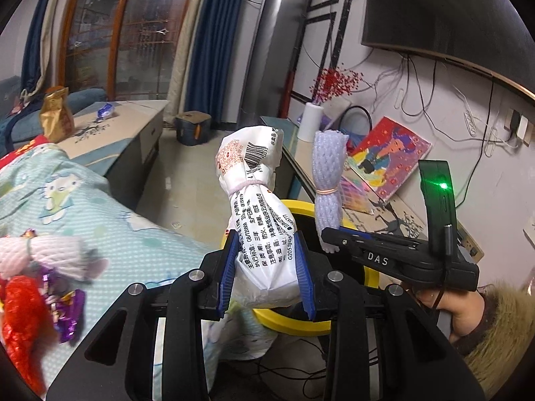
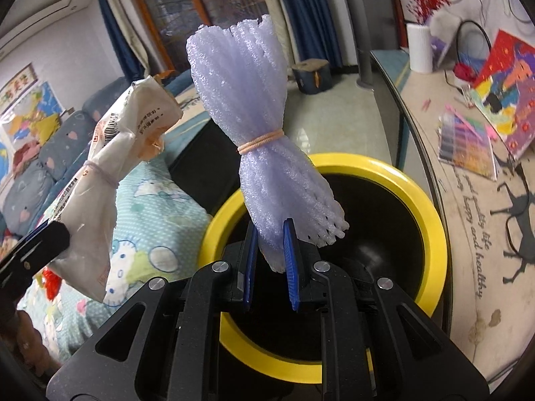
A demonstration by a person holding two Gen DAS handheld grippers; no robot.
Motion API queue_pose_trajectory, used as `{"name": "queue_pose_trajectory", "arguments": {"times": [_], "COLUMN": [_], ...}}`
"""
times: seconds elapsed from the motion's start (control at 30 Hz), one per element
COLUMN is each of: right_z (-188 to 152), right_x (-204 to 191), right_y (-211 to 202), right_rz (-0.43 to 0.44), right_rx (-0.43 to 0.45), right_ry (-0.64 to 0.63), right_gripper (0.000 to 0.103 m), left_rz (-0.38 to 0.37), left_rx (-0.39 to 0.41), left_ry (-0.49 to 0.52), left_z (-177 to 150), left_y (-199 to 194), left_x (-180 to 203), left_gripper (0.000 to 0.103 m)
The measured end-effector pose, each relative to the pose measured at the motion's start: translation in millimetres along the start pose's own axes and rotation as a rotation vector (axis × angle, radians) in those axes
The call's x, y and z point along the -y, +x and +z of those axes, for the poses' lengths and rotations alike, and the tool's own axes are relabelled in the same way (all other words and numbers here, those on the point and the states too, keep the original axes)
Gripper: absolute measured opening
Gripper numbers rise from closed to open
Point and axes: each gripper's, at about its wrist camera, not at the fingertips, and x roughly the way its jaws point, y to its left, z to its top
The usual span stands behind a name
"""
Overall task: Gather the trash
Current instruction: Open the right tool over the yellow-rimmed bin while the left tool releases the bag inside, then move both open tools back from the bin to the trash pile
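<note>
Lilac foam netting (image 2: 264, 153), banded, is pinched in the right gripper (image 2: 271, 260) directly over the yellow-rimmed bin (image 2: 431, 234). The left gripper (image 1: 267, 274) clamps a tied white wrapper bundle (image 1: 264, 220) just short of the rim. It looks like the drop step: each needs its jaws spread above the opening.

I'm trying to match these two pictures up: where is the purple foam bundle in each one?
Left wrist view: purple foam bundle right of centre, upright, held by the right tool.
Right wrist view: centre, clamped at its lower end.
Shared landmark: the yellow-rimmed bin behind it.

Both grippers angle downward side by side, left gripper (image 1: 267, 267) and right gripper (image 2: 271, 260) fingers each clamped.
</note>
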Motion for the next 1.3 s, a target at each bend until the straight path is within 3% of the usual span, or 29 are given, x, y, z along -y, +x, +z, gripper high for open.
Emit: {"name": "queue_pose_trajectory", "arguments": {"times": [0.3, 0.4, 0.43, 0.47, 0.53, 0.6, 0.67, 0.7, 0.83, 1.3], "right_z": [-5, -6, -7, -8, -9, -10, -10, -10, -10, -5], "right_x": [27, 34, 36, 39, 42, 48, 52, 54, 56, 2], "right_y": [10, 12, 12, 11, 10, 10, 8, 7, 4, -6], "right_rz": [0.005, -0.003, -0.015, -0.025, -0.044, -0.068, -0.079, -0.087, -0.108, -0.069], "right_rx": [-0.043, -0.047, -0.044, -0.039, -0.036, -0.035, -0.025, -0.020, 0.000, 0.047], "right_ry": [0.073, 0.088, 0.097, 0.105, 0.122, 0.143, 0.162, 0.168, 0.178, 0.031], "right_gripper": [0.014, 0.028, 0.040, 0.045, 0.048, 0.050, 0.052, 0.053, 0.061, 0.066], "left_rz": [-0.020, -0.033, -0.037, -0.040, -0.038, -0.035, -0.032, -0.027, -0.017, 0.105], "left_rx": [-0.063, -0.061, -0.057, -0.056, -0.051, -0.038, -0.026, -0.018, -0.002, 0.091], "left_ry": [0.013, 0.004, 0.002, 0.001, -0.003, -0.015, -0.019, -0.015, -0.025, -0.057], "left_z": [-4, -2, -1, 0, 0, -2, -4, -6, -11, -13], "left_y": [43, 54, 58, 61, 66, 64, 60, 56, 42, -18], "left_x": [9, 12, 12, 13, 15, 16, 16, 16, 12, -23], "left_gripper": [0.032, 0.035, 0.039, 0.047, 0.065, 0.073, 0.089, 0.091, 0.096, 0.096]}}
